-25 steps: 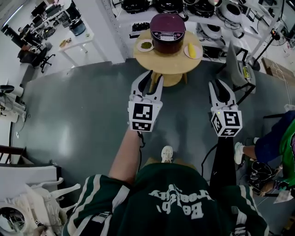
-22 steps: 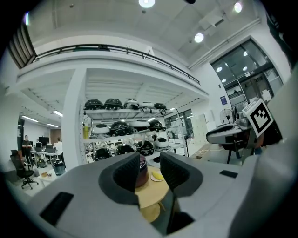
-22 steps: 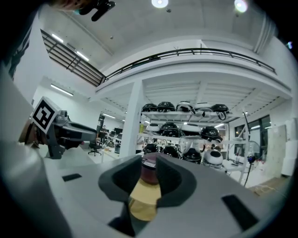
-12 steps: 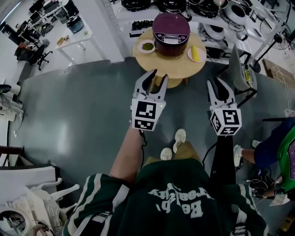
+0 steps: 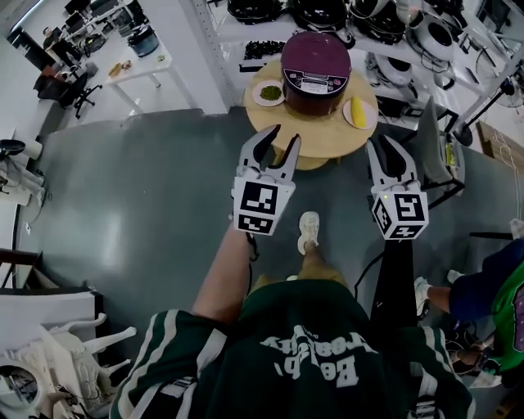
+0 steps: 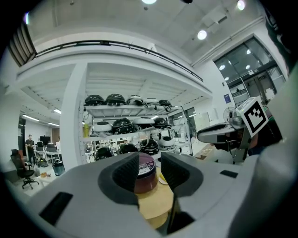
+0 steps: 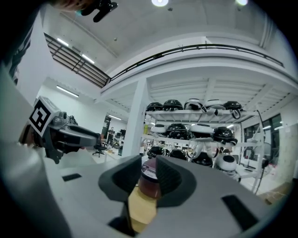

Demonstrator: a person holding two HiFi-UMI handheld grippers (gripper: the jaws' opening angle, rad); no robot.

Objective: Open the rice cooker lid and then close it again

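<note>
Shoe: a pale shoe [image 5: 309, 232] is set on the grey floor [image 5: 123, 196], below and between the two grippers.
Left gripper [image 5: 284, 136]: held level and aimed at the table, jaws moderately apart with nothing between them.
Right gripper [image 5: 382, 146]: level alongside the left one, its gap narrower but the pads not meeting, holding nothing.
Bystander: a person in blue and green [image 5: 491, 282] sits low at the right edge, well apart.
Chair: a grey chair [image 5: 432, 139] stands just beside the table's right side.
Table: a round wooden table [image 5: 323, 137] lies just beyond the jaw tips.
Rice cooker [image 5: 316, 72]: dark maroon, at the table's far middle, lid down.
Flanking it: a plate of greens [image 5: 268, 93] on the left, a plate with something yellow [image 5: 360, 113] on the right, each near the cooker.
Behind: shelves [image 5: 327, 15] packed with other cookers.
Far left: a white desk [image 5: 135, 69] and office chairs.
</note>
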